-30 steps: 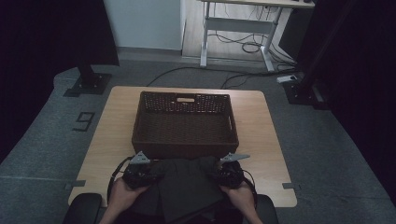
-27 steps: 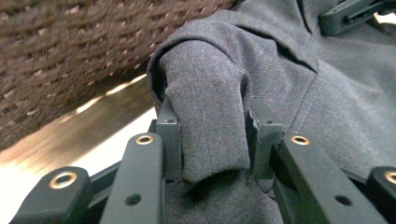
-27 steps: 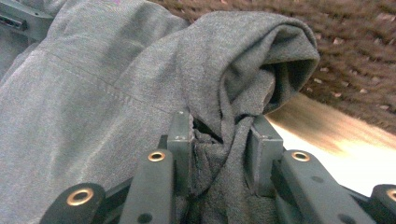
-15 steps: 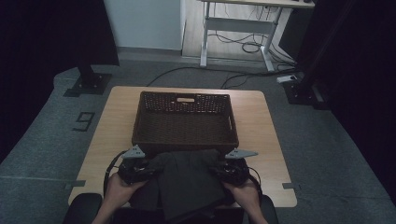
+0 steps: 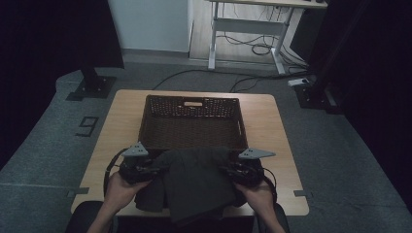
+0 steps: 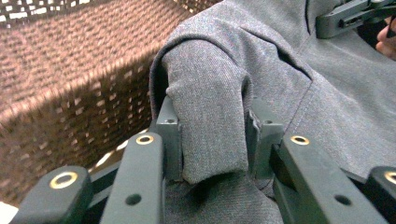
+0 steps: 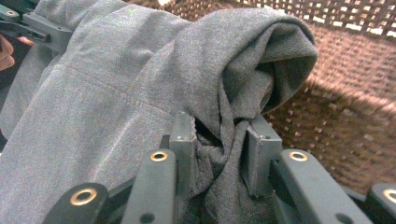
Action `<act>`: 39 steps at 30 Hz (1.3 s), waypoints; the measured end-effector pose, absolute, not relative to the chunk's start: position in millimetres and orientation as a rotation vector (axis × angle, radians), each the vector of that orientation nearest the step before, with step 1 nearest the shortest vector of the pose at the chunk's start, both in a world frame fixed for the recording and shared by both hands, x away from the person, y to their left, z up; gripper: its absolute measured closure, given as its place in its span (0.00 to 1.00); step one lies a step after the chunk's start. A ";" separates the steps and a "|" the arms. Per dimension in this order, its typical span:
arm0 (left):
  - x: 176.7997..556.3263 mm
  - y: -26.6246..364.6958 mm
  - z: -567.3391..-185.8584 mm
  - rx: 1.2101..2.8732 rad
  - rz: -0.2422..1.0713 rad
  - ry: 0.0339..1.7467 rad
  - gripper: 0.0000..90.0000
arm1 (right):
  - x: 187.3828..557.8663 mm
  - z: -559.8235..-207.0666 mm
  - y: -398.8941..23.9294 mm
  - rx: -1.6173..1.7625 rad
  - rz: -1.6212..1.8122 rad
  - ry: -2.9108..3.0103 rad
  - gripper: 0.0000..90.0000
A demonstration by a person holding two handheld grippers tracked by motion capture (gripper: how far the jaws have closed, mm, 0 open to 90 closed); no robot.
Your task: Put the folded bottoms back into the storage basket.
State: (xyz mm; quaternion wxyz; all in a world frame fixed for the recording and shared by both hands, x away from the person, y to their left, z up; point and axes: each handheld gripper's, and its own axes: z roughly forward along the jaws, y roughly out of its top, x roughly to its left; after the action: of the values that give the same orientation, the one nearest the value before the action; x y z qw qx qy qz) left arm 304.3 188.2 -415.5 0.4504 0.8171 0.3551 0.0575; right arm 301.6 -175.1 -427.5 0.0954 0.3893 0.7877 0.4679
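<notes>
At the near edge of the light wooden table (image 5: 279, 145): dark grey folded cloth garment (image 5: 197, 182), held between both grippers, just before the brown woven rectangular basket (image 5: 192, 121). Left gripper (image 6: 212, 135) clamped on a bunched fold at the garment's left end. Right gripper (image 7: 219, 144) clamped on a gathered fold at its right end.

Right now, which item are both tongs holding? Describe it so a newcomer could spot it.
On the wooden table, just in front of the brown wicker basket, at the person's edge: the dark grey folded garment. It is the one soft cloth item, pinched at either side.
</notes>
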 end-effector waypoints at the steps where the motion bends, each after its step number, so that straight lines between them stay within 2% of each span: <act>1: 304.7 188.4 -412.6 2.020 0.145 0.873 0.72 | 301.9 -420.9 -176.3 1.145 1.398 2.325 0.76; 39: 341.4 197.9 -332.1 1.964 0.147 0.808 0.71 | 331.7 -340.5 -178.2 1.068 1.480 2.264 0.77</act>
State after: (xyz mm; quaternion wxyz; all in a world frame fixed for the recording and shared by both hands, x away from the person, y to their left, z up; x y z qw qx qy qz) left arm 341.4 197.9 -332.1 0.4852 0.8068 0.3318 0.0604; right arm 331.7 -178.2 -340.5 0.1163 0.3647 0.7733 0.5055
